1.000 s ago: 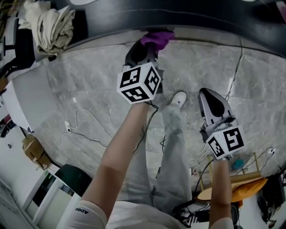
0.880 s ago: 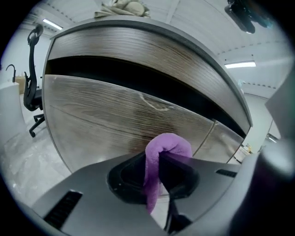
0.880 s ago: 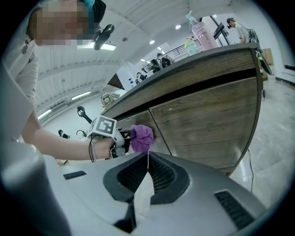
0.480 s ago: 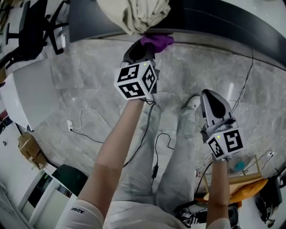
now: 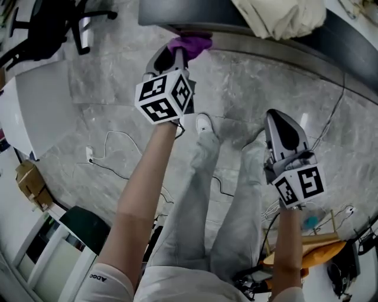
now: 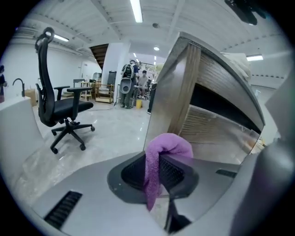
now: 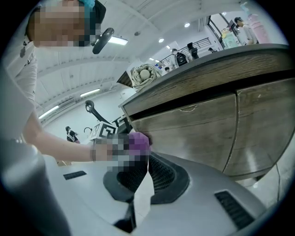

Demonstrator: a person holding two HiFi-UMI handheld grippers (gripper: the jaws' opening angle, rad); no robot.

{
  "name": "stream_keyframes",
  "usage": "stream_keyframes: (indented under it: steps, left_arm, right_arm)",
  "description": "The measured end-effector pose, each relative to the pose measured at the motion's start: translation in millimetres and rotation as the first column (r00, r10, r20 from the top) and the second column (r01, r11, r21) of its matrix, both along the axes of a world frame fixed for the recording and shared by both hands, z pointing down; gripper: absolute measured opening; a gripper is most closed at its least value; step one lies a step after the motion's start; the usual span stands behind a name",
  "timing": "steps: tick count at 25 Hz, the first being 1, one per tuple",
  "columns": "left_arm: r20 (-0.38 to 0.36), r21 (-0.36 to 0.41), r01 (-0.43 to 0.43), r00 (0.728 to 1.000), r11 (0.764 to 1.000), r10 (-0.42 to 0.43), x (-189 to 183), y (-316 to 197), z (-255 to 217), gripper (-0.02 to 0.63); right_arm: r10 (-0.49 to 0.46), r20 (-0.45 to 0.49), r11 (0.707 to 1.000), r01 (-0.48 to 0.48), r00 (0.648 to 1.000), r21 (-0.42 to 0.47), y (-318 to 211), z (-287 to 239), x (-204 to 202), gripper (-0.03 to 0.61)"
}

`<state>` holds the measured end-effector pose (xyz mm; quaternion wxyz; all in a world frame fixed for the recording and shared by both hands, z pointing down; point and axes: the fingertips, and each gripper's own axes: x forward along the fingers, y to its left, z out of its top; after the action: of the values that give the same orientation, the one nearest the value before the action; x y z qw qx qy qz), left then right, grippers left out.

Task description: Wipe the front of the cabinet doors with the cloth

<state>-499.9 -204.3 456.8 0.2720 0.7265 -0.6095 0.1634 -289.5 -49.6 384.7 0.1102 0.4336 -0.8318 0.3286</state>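
Purple terry cloth [image 6: 168, 146] pinched in the left gripper [image 6: 156, 163], up at the brown wood-grain cabinet door [image 7: 193, 133]
Likely soft, light and floppy; best gripped on a bunched fold, leaving a pad facing the door; the right gripper [image 7: 146, 161] hangs well apart, jaws closed on nothing.

ceiling strip lights [image 6: 136, 10] are shining bright white in the left gripper view, and the polished floor [image 6: 115, 129] is throwing back soft glare. both gripper views are bending hard toward dark, vignetted corners. the left gripper [image 6: 159, 156] is looking soft up close. the head view is showing even, diffuse light.
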Motion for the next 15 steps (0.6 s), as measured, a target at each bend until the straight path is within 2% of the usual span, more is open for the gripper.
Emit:
stream_keyframes:
  steps: [3,7,11,15]
  left_arm:
    - [-0.014,0.007,0.048,0.999,0.999,-0.048,-5,9,-5,0.057]
    - [-0.007,-0.005,0.034,0.999,0.999,-0.034,24,36,1,0.057]
    - [-0.029,-0.040,0.008,1.000,0.999,-0.009,86,62,19,0.057]
    - [-0.063,-0.062,-0.039,0.997,0.997,0.035,166,69,37,0.057]
  right_arm:
    - [-0.031,-0.002,1.000,0.031,1.000,-0.004,6,1,4,0.028]
    - [-0.055,-0.001,0.998,0.055,0.998,-0.011,21,3,27,0.028]
    - [-0.024,0.005,0.999,0.024,1.000,-0.032,35,10,73,0.028]
    - [-0.002,0.012,0.999,0.003,1.000,-0.044,40,23,126,0.028]
